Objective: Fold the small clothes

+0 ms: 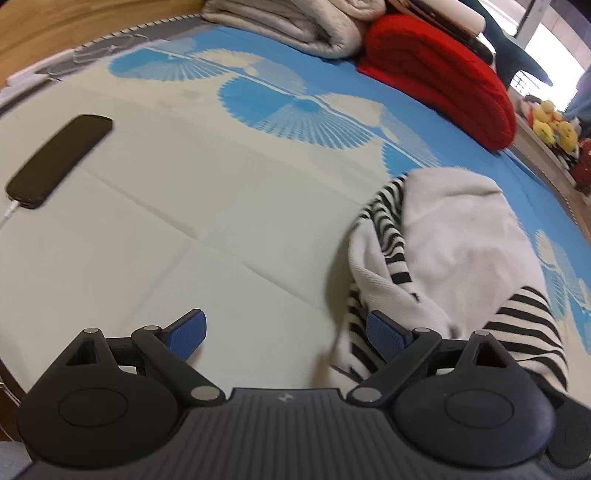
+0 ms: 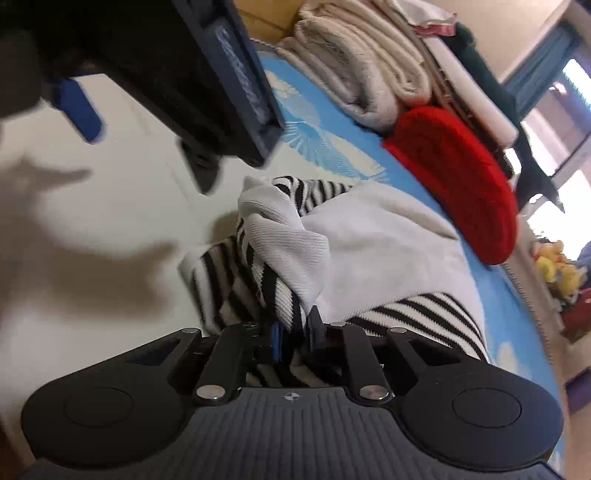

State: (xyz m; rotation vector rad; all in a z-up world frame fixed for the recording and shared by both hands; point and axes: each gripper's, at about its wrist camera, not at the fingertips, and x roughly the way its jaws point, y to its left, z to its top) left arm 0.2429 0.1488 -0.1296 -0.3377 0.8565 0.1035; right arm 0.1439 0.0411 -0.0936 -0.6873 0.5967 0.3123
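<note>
A small white garment with black-and-white striped parts (image 1: 454,251) lies crumpled on the bed. In the left wrist view my left gripper (image 1: 286,332) is open and empty, just left of the cloth, its right pad (image 1: 384,336) at the striped edge. In the right wrist view the garment (image 2: 369,243) is bunched up, and my right gripper (image 2: 293,334) is shut on its striped edge. The left gripper shows there as a dark body (image 2: 207,85) above and to the left of the cloth.
A black phone (image 1: 59,158) on a white cable lies at the left of the sheet (image 1: 221,206). A folded red blanket (image 1: 450,74) and folded beige blankets (image 1: 295,26) lie at the far side. Plush toys (image 1: 554,125) sit past the right edge.
</note>
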